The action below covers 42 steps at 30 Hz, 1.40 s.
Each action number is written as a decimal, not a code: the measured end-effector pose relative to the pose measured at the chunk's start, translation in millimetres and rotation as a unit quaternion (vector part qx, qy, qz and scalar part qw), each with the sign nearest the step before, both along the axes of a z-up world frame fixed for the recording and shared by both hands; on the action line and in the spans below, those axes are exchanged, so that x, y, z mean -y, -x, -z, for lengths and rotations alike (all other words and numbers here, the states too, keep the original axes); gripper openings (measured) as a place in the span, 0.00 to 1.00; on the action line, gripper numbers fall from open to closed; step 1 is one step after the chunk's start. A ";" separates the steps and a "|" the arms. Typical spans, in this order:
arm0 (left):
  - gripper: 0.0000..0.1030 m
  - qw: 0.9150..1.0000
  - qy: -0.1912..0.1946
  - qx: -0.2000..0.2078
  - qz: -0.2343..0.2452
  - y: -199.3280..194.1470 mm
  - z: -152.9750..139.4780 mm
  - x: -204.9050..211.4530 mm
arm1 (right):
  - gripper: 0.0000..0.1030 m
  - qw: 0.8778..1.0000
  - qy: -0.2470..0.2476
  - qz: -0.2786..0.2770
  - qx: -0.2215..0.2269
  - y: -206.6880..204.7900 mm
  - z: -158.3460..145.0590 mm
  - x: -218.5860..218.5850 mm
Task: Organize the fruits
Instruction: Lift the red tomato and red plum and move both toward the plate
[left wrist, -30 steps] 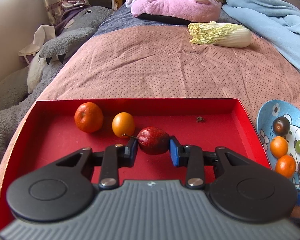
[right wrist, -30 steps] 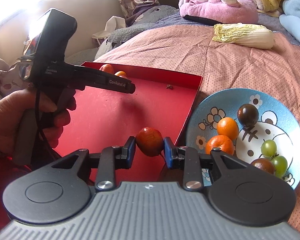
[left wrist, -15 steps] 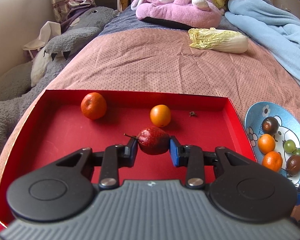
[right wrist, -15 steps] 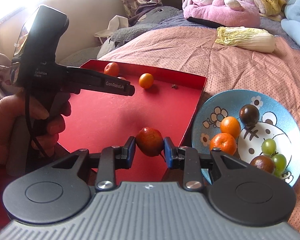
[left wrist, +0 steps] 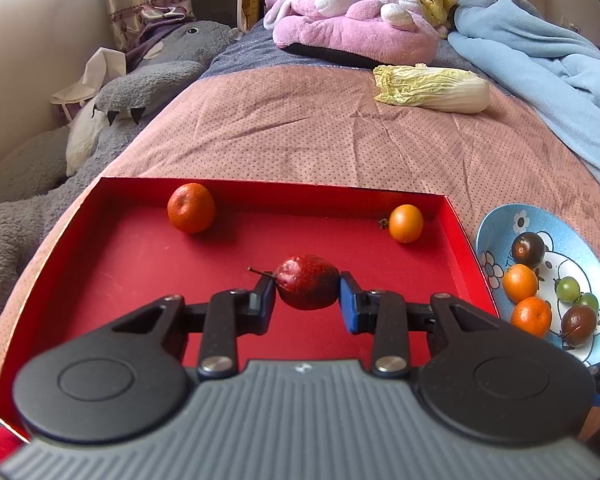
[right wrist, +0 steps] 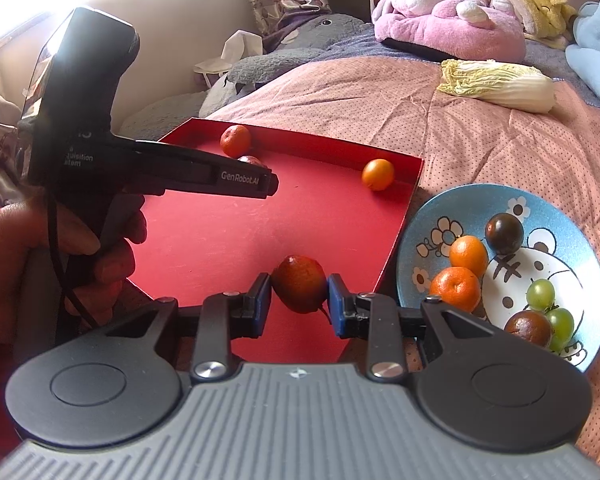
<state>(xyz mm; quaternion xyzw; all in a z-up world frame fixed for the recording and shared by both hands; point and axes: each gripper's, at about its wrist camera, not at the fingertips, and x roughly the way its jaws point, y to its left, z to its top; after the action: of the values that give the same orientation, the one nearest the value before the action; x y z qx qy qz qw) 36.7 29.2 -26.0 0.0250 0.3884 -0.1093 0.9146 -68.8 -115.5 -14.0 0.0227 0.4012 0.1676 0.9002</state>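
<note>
Pink dotted bedspread (left wrist: 300, 136) carries everything, with a napa cabbage (left wrist: 432, 88) lying far back on it. On the bedspread sits a red tray (left wrist: 140, 264), and just beside its right wall a blue flowered plate (right wrist: 428, 216). The left gripper (left wrist: 307, 294) hangs over the tray, its jaws clamped on a dark red fruit with a stem (left wrist: 307, 287). The right gripper (right wrist: 299, 300) hangs over the tray's near right corner, its jaws clamped on a reddish-brown fruit (right wrist: 299, 283). In the tray, a mandarin (left wrist: 191, 208) lies against the far wall and a small orange (left wrist: 406, 223) in the far right corner. The plate holds two small oranges (right wrist: 455, 289), two dark tomatoes (right wrist: 504, 234) and green grapes (right wrist: 541, 295).
</note>
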 end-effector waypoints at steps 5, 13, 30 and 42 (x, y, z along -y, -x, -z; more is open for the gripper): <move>0.36 1.000 0.002 0.002 -0.003 1.3 -1.2 -1.2 | 0.34 1.000 0.003 -0.003 0.001 0.7 -1.1 -1.5; 0.36 1.000 -0.005 0.007 -0.002 2.8 -1.0 1.2 | 0.34 1.000 0.002 -0.003 0.000 3.2 -1.0 -2.5; 0.36 1.000 -0.022 0.012 0.003 3.3 0.5 6.5 | 0.34 1.000 -0.001 -0.001 -0.005 5.4 3.2 0.0; 0.36 1.000 -0.023 0.013 0.005 3.6 1.7 7.2 | 0.34 1.000 -0.002 -0.001 -0.005 6.5 3.4 1.0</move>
<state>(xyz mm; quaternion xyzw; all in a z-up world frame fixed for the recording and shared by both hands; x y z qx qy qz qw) 33.1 22.0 -27.7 0.0498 0.3788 -0.1048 0.9182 -75.2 -116.4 -17.4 0.0251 0.4054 0.1693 0.8980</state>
